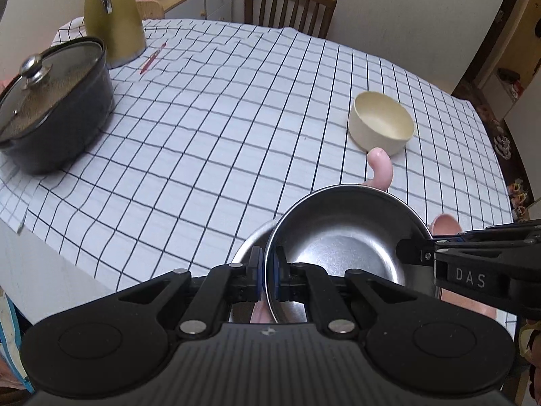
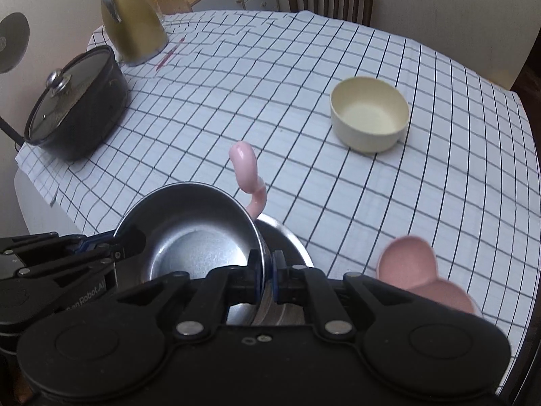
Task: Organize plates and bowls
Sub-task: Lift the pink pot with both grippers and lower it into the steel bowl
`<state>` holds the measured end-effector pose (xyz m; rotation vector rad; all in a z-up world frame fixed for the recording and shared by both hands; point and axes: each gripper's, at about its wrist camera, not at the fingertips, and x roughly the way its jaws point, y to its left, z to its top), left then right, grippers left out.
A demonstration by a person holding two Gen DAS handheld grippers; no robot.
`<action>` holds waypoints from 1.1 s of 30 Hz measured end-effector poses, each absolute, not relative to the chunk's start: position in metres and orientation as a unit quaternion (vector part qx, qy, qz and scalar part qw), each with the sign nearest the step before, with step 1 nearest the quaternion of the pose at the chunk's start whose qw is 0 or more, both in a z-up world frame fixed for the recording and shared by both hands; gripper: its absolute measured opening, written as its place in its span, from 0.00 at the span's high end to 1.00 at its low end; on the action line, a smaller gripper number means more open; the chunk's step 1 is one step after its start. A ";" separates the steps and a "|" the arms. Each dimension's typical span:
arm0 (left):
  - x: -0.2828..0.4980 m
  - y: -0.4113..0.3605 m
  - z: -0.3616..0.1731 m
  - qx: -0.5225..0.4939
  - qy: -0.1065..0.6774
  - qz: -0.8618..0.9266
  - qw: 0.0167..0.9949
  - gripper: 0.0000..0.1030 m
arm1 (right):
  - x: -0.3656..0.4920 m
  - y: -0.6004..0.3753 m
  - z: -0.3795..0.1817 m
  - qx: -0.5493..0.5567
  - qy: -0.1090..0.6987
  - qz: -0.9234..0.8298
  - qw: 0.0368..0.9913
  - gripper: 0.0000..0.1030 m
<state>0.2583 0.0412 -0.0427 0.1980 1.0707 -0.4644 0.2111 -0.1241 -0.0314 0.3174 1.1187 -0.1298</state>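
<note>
Steel bowl: round, shiny brushed metal with a flat bottom and thin rolled rim; tilted, held up over the near edge of the table, at 6 o'clock in both views.
Second steel dish: sits under and around the steel bowl, only its rim showing; whether the two touch I cannot tell.
Left gripper: pressed together on the steel bowl's rim, one blue pad inside, one outside.
Right gripper: pinching the opposite rim of the same bowl.
Pink dish: matte pink, lobed, with a curled pink tail rising at 12 o'clock behind the steel bowl.
Cream bowl: empty, straight-walled, upright on the cloth at 2 o'clock, well apart from the steel bowl.
Tablecloth: white with a dark grid.
Pot: dark, with a glass lid, at 10 o'clock.
Jug: mustard yellow, at 11 o'clock behind the pot.
</note>
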 end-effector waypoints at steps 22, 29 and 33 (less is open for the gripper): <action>0.255 0.034 -0.101 0.107 0.523 -0.220 0.817 0.94 | 0.200 -0.126 -0.093 0.171 0.553 -0.065 0.813 0.92; 0.263 0.035 -0.103 0.106 0.524 -0.223 0.815 0.94 | 0.204 -0.125 -0.096 0.175 0.554 -0.064 0.811 0.92; 0.268 0.037 -0.106 0.100 0.534 -0.226 0.809 0.94 | 0.206 -0.127 -0.096 0.186 0.556 -0.063 0.807 0.91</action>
